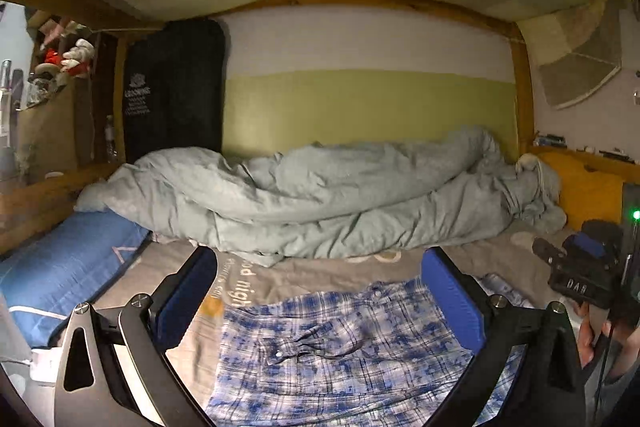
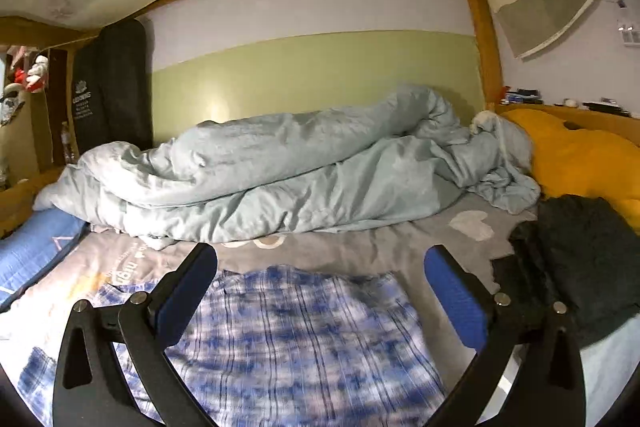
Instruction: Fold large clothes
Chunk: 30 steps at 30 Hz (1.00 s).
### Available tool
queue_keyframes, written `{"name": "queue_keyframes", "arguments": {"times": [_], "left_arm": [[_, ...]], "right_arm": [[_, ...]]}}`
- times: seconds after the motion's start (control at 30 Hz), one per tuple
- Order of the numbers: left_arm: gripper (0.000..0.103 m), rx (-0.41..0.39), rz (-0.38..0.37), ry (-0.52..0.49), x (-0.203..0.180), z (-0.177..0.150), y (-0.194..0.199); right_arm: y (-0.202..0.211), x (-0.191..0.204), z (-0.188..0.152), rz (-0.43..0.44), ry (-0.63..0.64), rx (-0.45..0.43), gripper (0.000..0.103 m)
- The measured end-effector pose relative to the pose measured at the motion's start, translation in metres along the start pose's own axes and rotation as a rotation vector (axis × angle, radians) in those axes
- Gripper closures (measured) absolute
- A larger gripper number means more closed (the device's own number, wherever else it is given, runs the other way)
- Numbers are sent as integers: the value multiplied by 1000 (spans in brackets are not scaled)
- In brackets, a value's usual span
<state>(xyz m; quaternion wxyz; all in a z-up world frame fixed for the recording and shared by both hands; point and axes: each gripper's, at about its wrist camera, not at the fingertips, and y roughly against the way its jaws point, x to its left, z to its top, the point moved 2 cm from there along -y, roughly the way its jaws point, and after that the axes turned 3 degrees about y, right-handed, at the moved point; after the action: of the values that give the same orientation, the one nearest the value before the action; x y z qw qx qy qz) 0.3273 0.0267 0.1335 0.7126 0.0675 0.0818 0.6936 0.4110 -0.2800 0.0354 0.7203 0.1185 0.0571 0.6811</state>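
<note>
A blue and white plaid shirt (image 1: 340,355) lies spread on the grey bed sheet (image 1: 320,273), a buttoned placket showing near its middle. My left gripper (image 1: 320,267) is open and empty, held above the shirt's far edge. The shirt also shows in the right wrist view (image 2: 288,339), blurred. My right gripper (image 2: 320,263) is open and empty above the shirt's far edge. The right gripper's body and the hand holding it show at the right of the left wrist view (image 1: 588,275).
A crumpled pale green duvet (image 2: 280,179) lies across the back of the bed. A dark folded garment (image 2: 572,259) sits right of the shirt. A blue pillow (image 1: 60,267) lies left, a yellow cushion (image 2: 580,155) right. Wooden bed frame (image 2: 480,27) surrounds.
</note>
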Motion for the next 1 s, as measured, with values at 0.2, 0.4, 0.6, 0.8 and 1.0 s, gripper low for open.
{"name": "queue_keyframes", "arguments": {"times": [0.2,0.4,0.6,0.8,1.0], "left_arm": [[0,20,11,-52,2,-1,56],[0,13,71,-79,3,-11,128],[0,-26,69,-30,12,-16,188],[0,-58,42,43,23,-30,218],[0,53,0,125,40,-52,195]], "right_arm": [[62,6,-2,-1,39,16,0],[124,6,-16,38,35,56,0],[172,-7,-17,55,-30,46,0],[209,-12,-22,18,50,70,0],[216,-16,-37,7,153,120,0]]}}
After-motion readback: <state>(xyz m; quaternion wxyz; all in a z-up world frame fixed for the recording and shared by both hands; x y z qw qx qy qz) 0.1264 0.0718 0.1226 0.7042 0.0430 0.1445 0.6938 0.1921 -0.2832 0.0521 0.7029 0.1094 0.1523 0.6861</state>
